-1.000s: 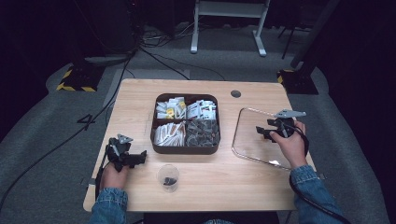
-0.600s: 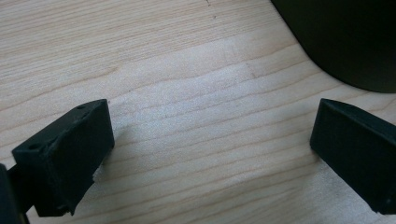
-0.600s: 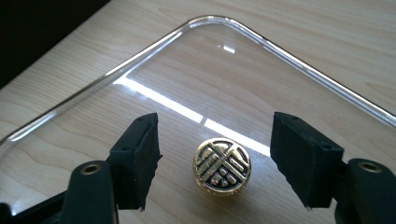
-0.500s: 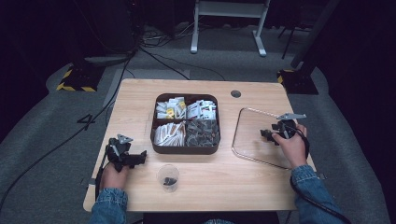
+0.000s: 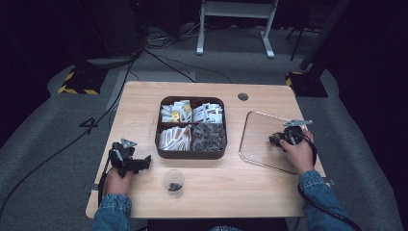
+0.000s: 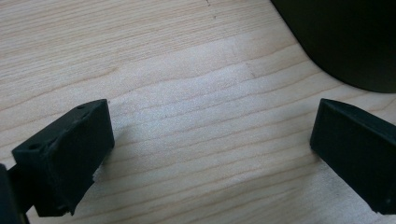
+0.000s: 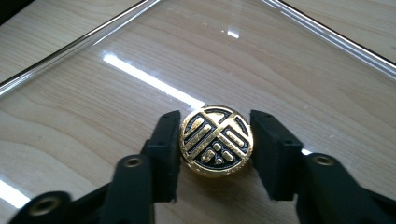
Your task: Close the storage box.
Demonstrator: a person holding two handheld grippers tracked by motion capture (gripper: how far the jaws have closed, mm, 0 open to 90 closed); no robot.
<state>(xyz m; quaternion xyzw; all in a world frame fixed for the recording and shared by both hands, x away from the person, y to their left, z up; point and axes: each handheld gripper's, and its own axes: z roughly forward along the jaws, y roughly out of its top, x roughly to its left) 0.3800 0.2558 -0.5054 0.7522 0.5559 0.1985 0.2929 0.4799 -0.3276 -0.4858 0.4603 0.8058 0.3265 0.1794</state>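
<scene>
While the left tool (image 5: 144, 162) stays wide, right tool (image 7: 215, 154) has lowered the glass lid (image 5: 260, 126) flat, pinching its gold knob (image 7: 216, 140).

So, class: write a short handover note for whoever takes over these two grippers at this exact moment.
Right gripper: shut on the gold-and-black round knob of the clear glass lid, which lies on the table right of the dark divided box.
Left gripper: open, holding nothing, low over bare wood beside the box.
Small clear cup stands at the near edge.
Done: lid off the box. Left: likely release the knob.
</scene>
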